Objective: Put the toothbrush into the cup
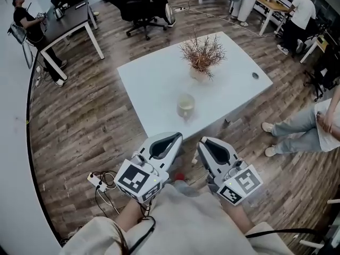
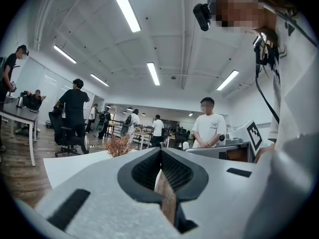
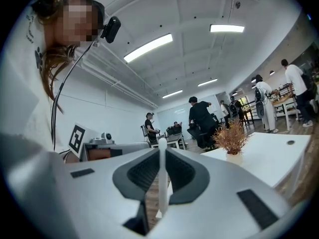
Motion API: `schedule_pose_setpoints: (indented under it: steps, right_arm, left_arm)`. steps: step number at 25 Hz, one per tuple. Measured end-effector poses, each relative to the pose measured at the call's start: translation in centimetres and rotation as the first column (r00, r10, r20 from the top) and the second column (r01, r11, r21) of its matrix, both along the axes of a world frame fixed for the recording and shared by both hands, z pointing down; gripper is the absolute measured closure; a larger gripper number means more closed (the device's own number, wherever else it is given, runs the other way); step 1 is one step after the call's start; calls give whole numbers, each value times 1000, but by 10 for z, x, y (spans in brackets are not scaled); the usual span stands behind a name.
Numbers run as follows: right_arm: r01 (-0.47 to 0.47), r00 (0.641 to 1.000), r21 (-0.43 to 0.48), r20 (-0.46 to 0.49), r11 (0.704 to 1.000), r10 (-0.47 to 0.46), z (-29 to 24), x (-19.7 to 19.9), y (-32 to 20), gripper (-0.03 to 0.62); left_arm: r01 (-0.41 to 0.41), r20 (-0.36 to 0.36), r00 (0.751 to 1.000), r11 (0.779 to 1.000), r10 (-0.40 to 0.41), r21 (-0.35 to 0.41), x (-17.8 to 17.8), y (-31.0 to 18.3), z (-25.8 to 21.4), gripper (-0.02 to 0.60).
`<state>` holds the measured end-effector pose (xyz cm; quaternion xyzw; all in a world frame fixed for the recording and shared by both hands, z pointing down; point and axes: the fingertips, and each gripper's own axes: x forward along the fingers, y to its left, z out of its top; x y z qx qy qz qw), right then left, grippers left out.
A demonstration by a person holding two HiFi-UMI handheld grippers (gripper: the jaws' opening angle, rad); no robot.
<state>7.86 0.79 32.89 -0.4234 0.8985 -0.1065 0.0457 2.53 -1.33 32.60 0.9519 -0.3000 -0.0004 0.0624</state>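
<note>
Right gripper jaws pinch a thin white toothbrush; left gripper jaws closed, empty. Pale translucent cup stands on the white desk.

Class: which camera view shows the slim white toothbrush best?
The right gripper view: the slim white toothbrush stands clamped between the right gripper's jaws. The head view shows that gripper from above, but the toothbrush cannot be made out there, nor in the left gripper view.

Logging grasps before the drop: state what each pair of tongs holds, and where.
Right tongs: shut on the white toothbrush, gripped along its shaft, rounded end sticking out. Left tongs: shut, empty.
</note>
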Motion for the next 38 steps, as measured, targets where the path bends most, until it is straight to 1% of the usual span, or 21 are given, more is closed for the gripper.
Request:
schedule_pose_setpoints:
  steps: [8, 15, 23, 26, 29, 30, 34, 38]
  right_arm:
    - [23, 1000, -10, 17, 1000, -22, 5, 17, -33, 546]
    - [15, 999, -18, 34, 1000, -14, 7, 24, -65, 546]
    - [-31, 999, -26, 37, 999, 32, 10, 24, -101, 546]
    - [-49, 998, -24, 41, 998, 50, 9, 23, -119, 546]
    - [-70, 997, -17, 38, 997, 71, 8, 24, -138, 546]
    - [-78, 996, -13, 40, 997, 78, 8, 24, -145, 546]
    - [-107, 992, 16, 71, 994, 106, 3, 22, -174, 546]
    - [-136, 988, 60, 84, 989, 131, 3, 22, -200, 546]
  left_arm:
    - [44, 11, 999, 999, -44, -10, 9, -30, 3, 574]
    - [52, 35, 998, 998, -52, -19, 11, -59, 6, 574]
    - [21, 33, 999, 999, -20, -40, 8, -92, 12, 574]
    - [15, 45, 999, 999, -13, -47, 3, -106, 16, 574]
    - [8, 43, 999, 997, -5, -71, 2, -119, 20, 574]
    - [1, 36, 999, 997, 2, -81, 2, -122, 21, 574]
    - [-36, 37, 999, 996, 39, -84, 3, -137, 26, 574]
    - [-51, 21, 998, 993, 53, -105, 5, -151, 26, 574]
